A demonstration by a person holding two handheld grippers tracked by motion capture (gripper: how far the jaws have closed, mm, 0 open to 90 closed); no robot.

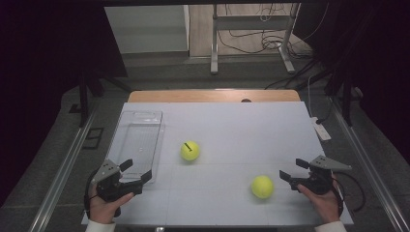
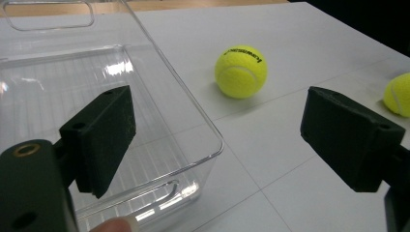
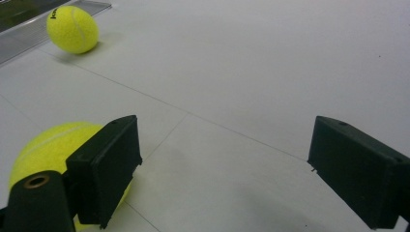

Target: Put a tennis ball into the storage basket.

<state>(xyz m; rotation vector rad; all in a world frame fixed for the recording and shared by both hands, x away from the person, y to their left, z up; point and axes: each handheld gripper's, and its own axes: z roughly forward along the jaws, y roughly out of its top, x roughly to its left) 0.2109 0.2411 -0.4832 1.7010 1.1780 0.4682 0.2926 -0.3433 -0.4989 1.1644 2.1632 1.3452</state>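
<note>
To gather the near tennis ball (image 1: 262,186) on the counter (image 1: 232,125) cleanly, the right tool (image 1: 293,173), released and empty just beside it, should square its jaws around it, while the left tool (image 1: 136,171), likewise wide apart, probably clears the clear plastic bin (image 1: 138,140).

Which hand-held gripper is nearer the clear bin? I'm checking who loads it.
Left. The left hand-held gripper sits at the clear bin's near end; the right hand-held gripper is across the table.
</note>
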